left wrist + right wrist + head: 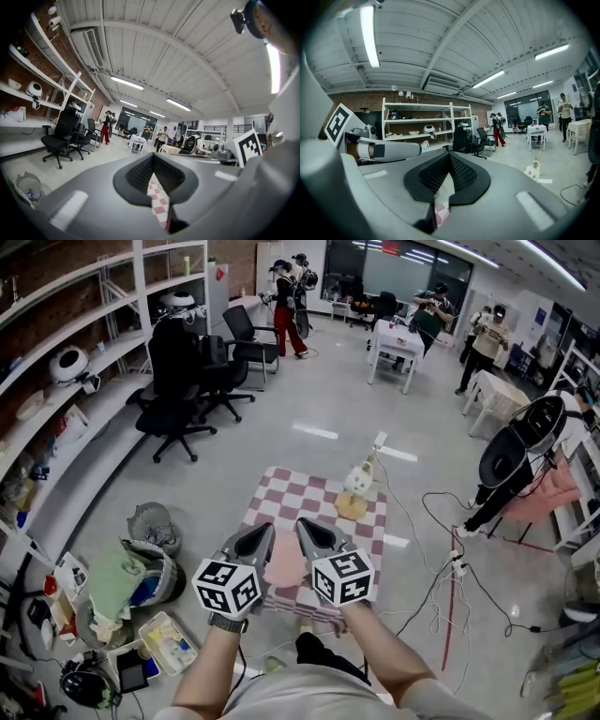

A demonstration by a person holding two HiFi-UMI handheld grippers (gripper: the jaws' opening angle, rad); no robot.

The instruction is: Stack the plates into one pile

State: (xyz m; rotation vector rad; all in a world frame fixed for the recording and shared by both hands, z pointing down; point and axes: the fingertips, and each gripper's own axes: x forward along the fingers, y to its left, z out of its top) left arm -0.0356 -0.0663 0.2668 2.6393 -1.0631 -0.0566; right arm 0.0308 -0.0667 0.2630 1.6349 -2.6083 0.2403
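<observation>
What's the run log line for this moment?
stage: plates unstacked | left gripper: shut, empty | right gripper: shut, empty | pink plate: on checkered table, between grippers | yellow plate: apart, farther away

Pale grey floor (309,399); white shelving (103,351) against brick wall (37,263); black office chairs (173,371); ceiling strip lights (127,83) lit.

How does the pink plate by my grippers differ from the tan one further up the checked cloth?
The pink plate is pale pink; the tan plate is yellowish-brown. The pink plate lies at the near end of the checked cloth, between the left gripper and right gripper, which partly hide it; the tan plate lies toward the far right edge, beside a white object, clear of both. Both lie flat on the cloth, not stacked.
</observation>
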